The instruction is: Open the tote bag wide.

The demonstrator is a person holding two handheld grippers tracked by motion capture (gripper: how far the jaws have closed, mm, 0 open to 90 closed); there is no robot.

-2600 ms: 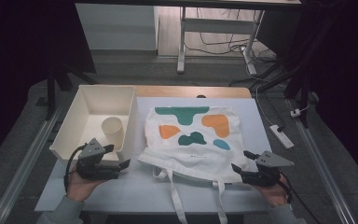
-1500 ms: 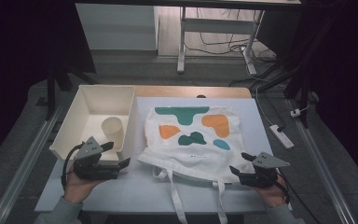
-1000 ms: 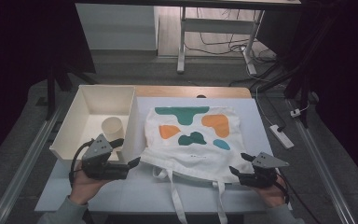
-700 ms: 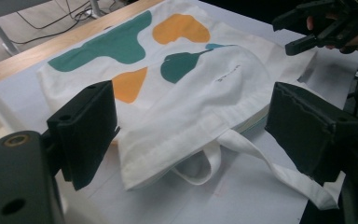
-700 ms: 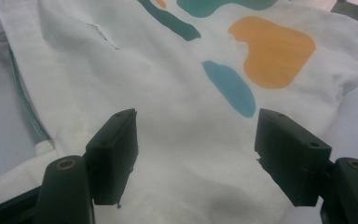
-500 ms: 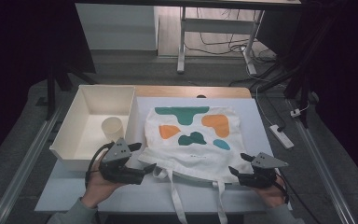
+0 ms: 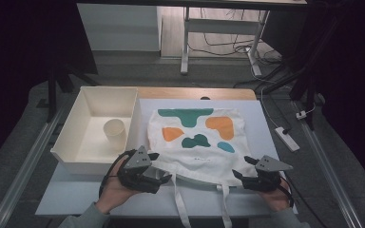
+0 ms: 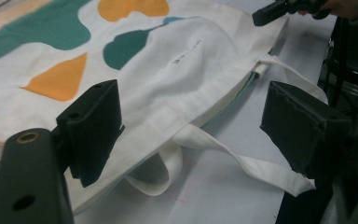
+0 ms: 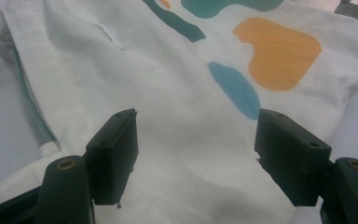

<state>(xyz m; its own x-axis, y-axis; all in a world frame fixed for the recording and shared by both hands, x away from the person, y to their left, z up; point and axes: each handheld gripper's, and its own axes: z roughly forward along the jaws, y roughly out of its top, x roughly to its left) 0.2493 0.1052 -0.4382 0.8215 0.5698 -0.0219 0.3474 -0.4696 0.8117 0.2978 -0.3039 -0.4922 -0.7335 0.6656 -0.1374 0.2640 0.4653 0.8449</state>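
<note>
From the high view, your left gripper (image 7: 159, 167) has slid right from beside the white rectangular plastic bin (image 7: 70, 145) to the near-left corner of the white cotton tote bag with teal, orange and blue blobs (image 7: 197, 142), which lies flat on the pale grey table mat (image 7: 81, 194), mouth and straps toward you. Your right gripper (image 7: 241, 170) has stayed at the near-right corner. A cream paper cup (image 7: 114, 134) stands inside the bin.

In the left gripper view, your jaws have just been closing a little yet stand spread; the bag's hem and one white fabric strap (image 8: 223, 151) lie between them, unpinched. The right gripper shows at the far corner.

In the right gripper view, your jaws stand wide apart over the cloth, pressing nothing.

Both tongs now bracket the near edge, so you look ready to pinch both corners
</note>
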